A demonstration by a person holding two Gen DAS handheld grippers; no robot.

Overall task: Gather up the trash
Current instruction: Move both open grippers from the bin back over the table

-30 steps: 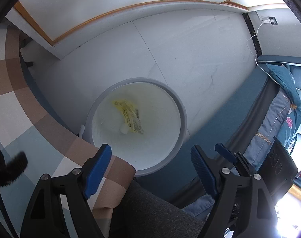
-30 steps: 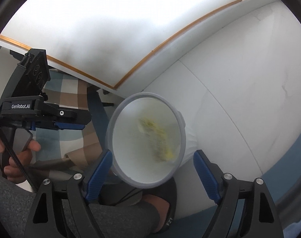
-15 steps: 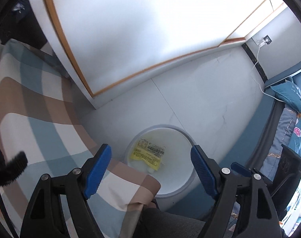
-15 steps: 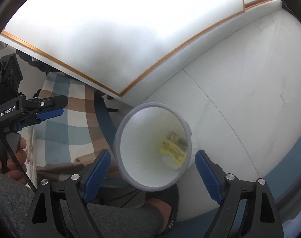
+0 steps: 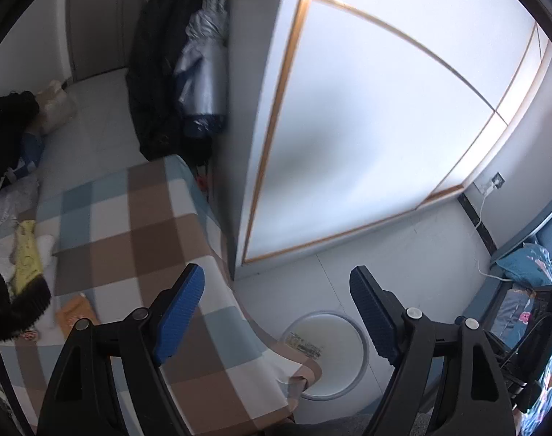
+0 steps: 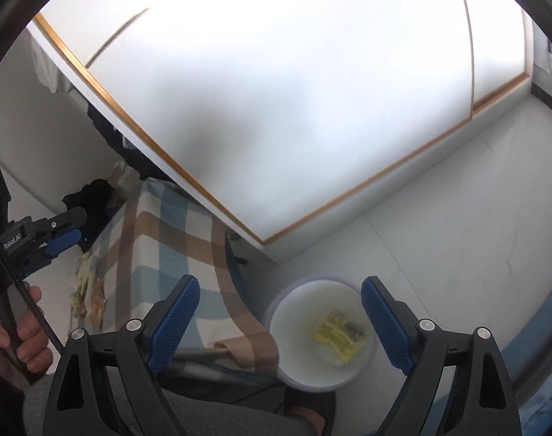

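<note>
A white round bin [image 5: 359, 341] stands on the floor beside the table; in the right wrist view the bin [image 6: 290, 370] holds a yellow wrapper [image 6: 339, 332]. My left gripper [image 5: 277, 312] is open and empty above the checkered tablecloth [image 5: 137, 232]. At the table's left lie a yellow wrapper [image 5: 27, 254], an orange packet [image 5: 74, 314] and white crumpled paper [image 5: 3, 254]. My right gripper [image 6: 279, 321] is open and empty, high above the bin. The left gripper [image 6: 54, 239] also shows in the right wrist view, over the table's far side.
A white cabinet with wood trim [image 5: 366, 116] stands behind the table. Dark clothes and a silver cover [image 5: 199, 72] hang in the corner. A blue bed with bedding [image 5: 530, 290] is at the right. My grey-clad legs [image 6: 210, 414] are below.
Both grippers have risen and tilted up, away from the bin. The left view has swung from the bin to the tabletop, and the table's trash has come into sight.
</note>
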